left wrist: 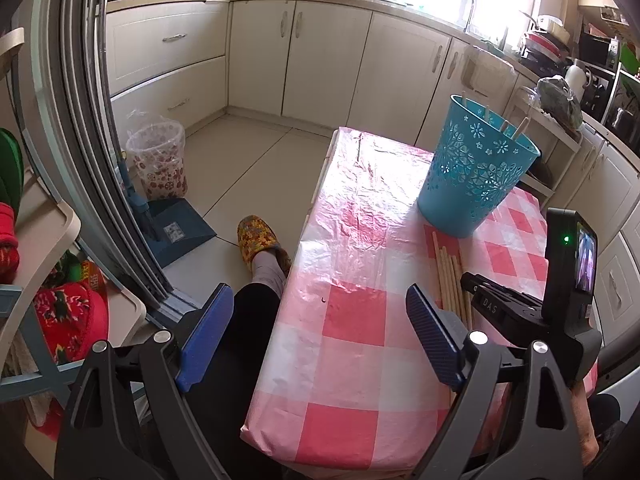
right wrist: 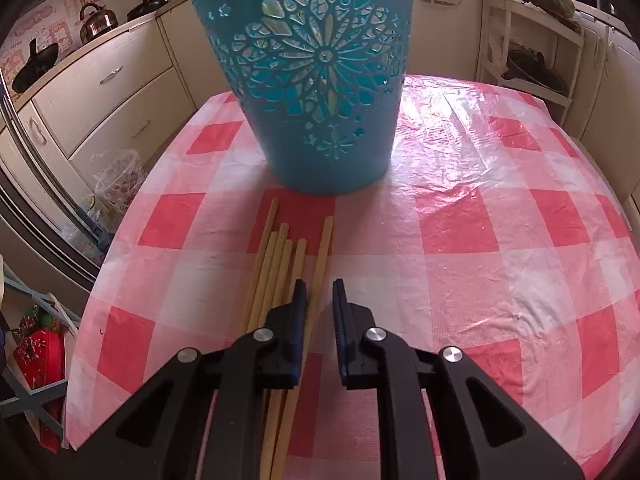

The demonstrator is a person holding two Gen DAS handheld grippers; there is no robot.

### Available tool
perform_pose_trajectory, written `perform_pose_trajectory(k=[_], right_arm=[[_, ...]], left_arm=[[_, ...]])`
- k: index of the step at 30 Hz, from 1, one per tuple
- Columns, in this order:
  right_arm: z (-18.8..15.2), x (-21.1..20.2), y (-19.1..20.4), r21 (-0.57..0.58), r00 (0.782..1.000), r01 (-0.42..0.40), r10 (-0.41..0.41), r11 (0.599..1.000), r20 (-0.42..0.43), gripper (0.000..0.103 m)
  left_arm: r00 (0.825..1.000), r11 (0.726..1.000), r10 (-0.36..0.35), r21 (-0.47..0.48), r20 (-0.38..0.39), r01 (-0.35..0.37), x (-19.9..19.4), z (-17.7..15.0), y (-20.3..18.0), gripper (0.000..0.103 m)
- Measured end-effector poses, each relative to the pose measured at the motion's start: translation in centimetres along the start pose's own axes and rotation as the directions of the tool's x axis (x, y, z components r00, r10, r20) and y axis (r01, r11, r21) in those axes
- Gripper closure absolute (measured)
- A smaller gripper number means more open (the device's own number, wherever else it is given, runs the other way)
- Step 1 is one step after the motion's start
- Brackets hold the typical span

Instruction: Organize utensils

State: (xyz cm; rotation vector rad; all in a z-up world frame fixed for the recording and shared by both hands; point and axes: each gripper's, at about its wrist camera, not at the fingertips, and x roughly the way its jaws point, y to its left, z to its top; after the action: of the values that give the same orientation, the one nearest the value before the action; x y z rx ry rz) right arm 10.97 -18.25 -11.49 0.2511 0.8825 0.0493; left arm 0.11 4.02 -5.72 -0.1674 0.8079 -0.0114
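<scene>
Table point(right wrist: 500, 220) with red-white checked plastic cover. Blue cut-out basket point(right wrist: 316, 92) stands upright on it, a few sticks poking out of its top. Wooden chopsticks point(right wrist: 280, 264) lie in a loose bunch on the cloth just in front of the basket. Right gripper point(right wrist: 320, 300) low over them, fingers nearly together, rightmost chopstick in the gap; contact unclear. Left gripper point(left wrist: 320, 328) spread wide, empty, at table edge.
</scene>
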Motion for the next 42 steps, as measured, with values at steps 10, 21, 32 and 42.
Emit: perform_pose_trajectory(k=[10,21,32,42], right_arm=[[-2.0,-2.7,-4.4,-0.026,1.0,0.014,-0.015,1.0,-0.026,0.096],[-3.1,-3.7,-7.2,0.062,0.999,-0.034,0.034,0.997,0.002,0.097],[-2.9,-3.8,-7.7,0.075,0.998,-0.062,0.062,0.995,0.001,0.097],[-2.8,-3.7,-7.7,0.076,0.998,-0.063,0.063,0.995,-0.001,0.097]], left_arm=[[0.996,0.994,-0.043,0.097,-0.082,0.051,5.2,0.7,-4.8,0.018],[0.986,0.974,0.024,0.224,-0.165,0.013,11.5,0.1,-10.5,0.018],[0.982,0.959,0.07,0.282,-0.176,-0.018,12.3,-0.3,-11.3,0.019],[0.985,0.956,0.005,0.29,-0.172,0.046,10.8,-1.3,-11.3,0.085]])
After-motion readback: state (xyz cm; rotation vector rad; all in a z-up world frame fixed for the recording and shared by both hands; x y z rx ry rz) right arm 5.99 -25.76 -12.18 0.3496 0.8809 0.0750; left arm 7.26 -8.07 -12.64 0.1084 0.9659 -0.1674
